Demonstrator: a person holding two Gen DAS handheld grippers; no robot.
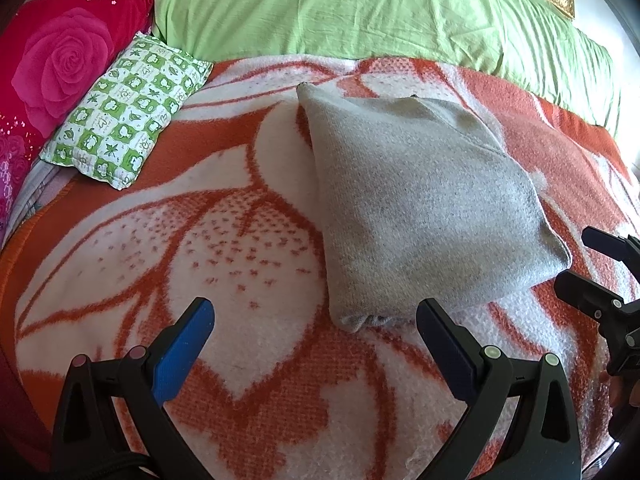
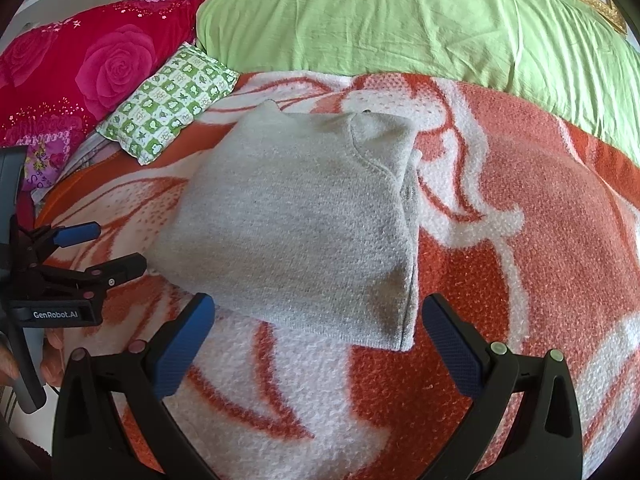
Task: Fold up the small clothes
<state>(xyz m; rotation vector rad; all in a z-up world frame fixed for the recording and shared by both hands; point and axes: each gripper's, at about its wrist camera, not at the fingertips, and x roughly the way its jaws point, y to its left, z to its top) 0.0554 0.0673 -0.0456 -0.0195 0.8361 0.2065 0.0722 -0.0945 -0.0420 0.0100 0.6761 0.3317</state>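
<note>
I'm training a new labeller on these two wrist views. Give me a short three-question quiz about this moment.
1. True or false: the left gripper is clamped on the grey garment.
2. What lies directly under the garment?
A. the green duvet
B. the orange and white blanket
C. the small green checked pillow
3. Fill in: the right gripper has its jaws ____.

Key:
1. False. Its jaws stand open, short of the garment's near edge.
2. B
3. open
</note>
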